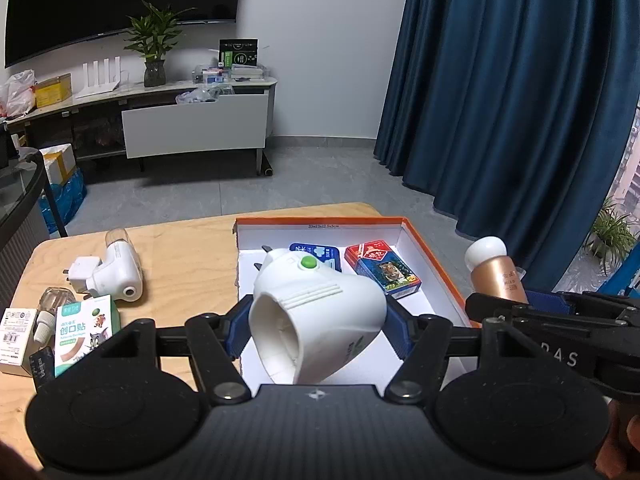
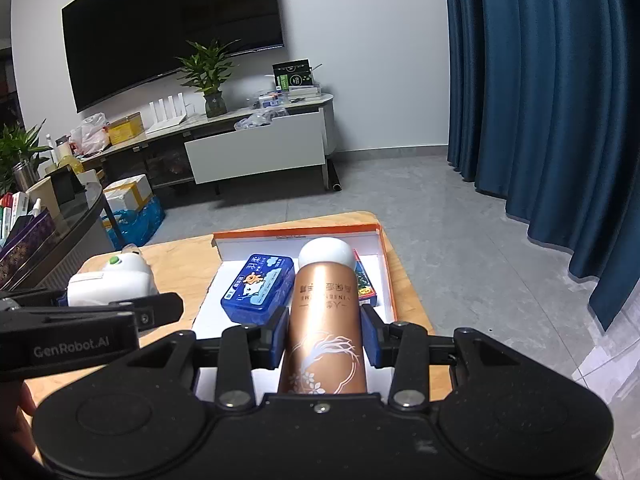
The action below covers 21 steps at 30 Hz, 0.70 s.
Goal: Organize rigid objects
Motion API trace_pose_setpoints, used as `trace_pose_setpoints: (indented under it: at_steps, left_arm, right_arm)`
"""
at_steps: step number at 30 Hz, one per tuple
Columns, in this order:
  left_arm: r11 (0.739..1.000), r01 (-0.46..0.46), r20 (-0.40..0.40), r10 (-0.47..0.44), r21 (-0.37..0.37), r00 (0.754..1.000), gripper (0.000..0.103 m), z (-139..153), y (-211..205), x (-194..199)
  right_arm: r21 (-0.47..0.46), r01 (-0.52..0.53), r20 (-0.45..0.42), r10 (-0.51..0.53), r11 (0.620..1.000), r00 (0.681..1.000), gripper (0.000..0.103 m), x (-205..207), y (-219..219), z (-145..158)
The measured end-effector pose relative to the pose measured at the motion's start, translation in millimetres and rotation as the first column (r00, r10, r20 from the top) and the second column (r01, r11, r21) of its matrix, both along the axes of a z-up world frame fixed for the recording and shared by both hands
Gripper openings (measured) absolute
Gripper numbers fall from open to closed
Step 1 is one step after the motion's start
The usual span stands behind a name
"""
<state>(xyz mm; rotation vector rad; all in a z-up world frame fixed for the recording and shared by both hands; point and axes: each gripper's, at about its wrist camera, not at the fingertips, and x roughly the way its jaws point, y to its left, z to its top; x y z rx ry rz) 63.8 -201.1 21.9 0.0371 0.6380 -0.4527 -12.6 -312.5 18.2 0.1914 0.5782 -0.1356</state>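
Observation:
My left gripper (image 1: pixel 316 332) is shut on a white plug-in device (image 1: pixel 316 308) with a green button, held over the near left part of an orange-rimmed white box (image 1: pixel 432 256). In the box lie a blue case (image 1: pixel 320 254) and a red-and-blue card pack (image 1: pixel 384 268). My right gripper (image 2: pixel 326 340) is shut on a copper bottle (image 2: pixel 326 320) with a round white cap, held above the box (image 2: pixel 296 232), the blue case (image 2: pixel 258 288) and the card pack (image 2: pixel 366 284). The left gripper (image 2: pixel 108 292) and its device show at the left.
Left of the box on the wooden table (image 1: pixel 188 248) lie a second white plug-in device (image 1: pixel 120 272), a small glass bottle (image 1: pixel 52 304), a green plaster box (image 1: pixel 86 332) and a white carton (image 1: pixel 16 336). Beyond the table are grey floor, a TV cabinet and blue curtains.

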Motion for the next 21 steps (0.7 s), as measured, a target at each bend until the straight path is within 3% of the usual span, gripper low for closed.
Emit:
trace_pose_setpoints:
  at_steps: [21]
  left_arm:
    - [1.0,-0.019,-0.012,0.019,-0.005,1.0,0.067,0.2,-1.7,-1.3]
  right_arm:
    - [-0.013,0.011,0.011,-0.01,1.0,1.0,0.047,-2.3,5.8,0.2]
